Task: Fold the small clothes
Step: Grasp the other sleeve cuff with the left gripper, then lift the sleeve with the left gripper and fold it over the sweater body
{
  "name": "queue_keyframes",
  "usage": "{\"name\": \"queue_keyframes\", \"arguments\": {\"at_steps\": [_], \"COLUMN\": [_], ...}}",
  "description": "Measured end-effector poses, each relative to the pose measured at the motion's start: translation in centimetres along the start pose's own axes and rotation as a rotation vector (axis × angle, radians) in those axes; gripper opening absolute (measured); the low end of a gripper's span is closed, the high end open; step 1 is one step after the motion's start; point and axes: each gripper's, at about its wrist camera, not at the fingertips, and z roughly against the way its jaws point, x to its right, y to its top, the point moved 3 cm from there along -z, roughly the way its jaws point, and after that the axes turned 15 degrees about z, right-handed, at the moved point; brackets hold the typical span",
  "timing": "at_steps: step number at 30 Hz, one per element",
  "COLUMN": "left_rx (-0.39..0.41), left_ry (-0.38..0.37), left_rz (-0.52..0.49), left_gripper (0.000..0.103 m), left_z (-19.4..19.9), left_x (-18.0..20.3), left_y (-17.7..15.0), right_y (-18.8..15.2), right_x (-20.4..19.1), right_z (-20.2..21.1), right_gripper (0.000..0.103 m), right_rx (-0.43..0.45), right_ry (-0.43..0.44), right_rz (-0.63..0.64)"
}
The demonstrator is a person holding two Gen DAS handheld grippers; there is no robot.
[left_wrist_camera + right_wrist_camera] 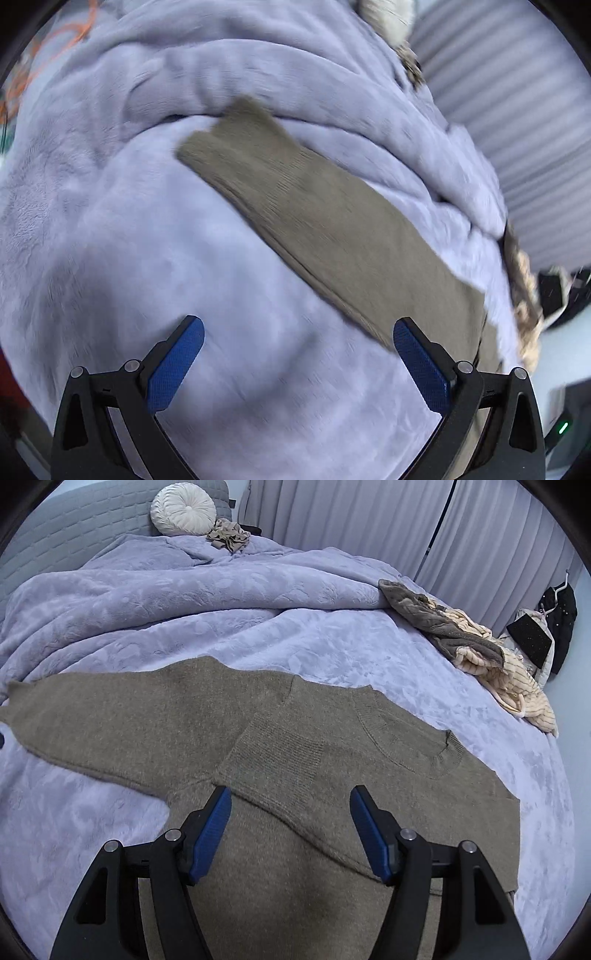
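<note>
A taupe knit sweater (280, 849) lies flat on a lavender blanket (221, 602). One sleeve (280, 760) is folded across its chest below the ribbed collar (410, 738). The other sleeve (110, 716) stretches out to the left. My right gripper (291, 827) is open and empty above the folded sleeve's cuff. In the left wrist view, the outstretched sleeve (325, 221) runs diagonally across the blanket (129, 221). My left gripper (298, 354) is open and empty just short of the sleeve, its right finger (421, 365) at the sleeve's edge.
A heap of grey and cream striped clothes (480, 653) lies at the bed's right edge. A round white cushion (183, 508) and a crumpled beige garment (229, 533) sit by the grey headboard (66, 531). Curtains (369, 513) hang behind. Dark clothes (554, 620) hang at far right.
</note>
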Motion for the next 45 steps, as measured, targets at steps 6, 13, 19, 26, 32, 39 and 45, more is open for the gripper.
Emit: {"name": "queue_keyframes", "arguments": {"at_steps": [6, 13, 19, 26, 32, 39, 45], "left_rx": [-0.024, 0.002, 0.020, 0.083, 0.168, 0.210, 0.196], "left_ry": [-0.126, -0.186, -0.230, -0.255, -0.157, -0.060, 0.008], "left_rz": [0.101, 0.111, 0.110, 0.123, -0.017, -0.157, -0.277], "left_gripper": [0.103, 0.103, 0.013, 0.008, 0.008, 0.008, 0.008], "left_z": [-2.7, -5.6, -6.0, -2.2, 1.2, 3.6, 3.9], "left_x": [-1.0, 2.2, 2.0, 0.4, 4.4, 8.7, 12.7], "left_y": [3.6, 6.1, 7.4, 6.7, 4.6, 1.9, -1.6], "right_y": [-1.7, -2.2, -2.3, -2.1, -1.6, -1.3, -1.4], "right_x": [-0.8, -2.3, -2.8, -2.7, -2.8, -2.0, -0.8], "right_z": [0.5, -0.2, -0.2, 0.2, 0.1, 0.6, 1.0], "right_gripper": [0.070, 0.070, 0.070, 0.070, 0.070, 0.070, 0.070], "right_rx": [-0.029, -0.066, -0.085, -0.082, -0.078, -0.076, -0.082], "right_ry": [-0.021, -0.014, -0.025, -0.031, -0.007, 0.007, 0.041], "right_rz": [0.044, 0.075, 0.097, 0.097, 0.084, 0.048, -0.005]}}
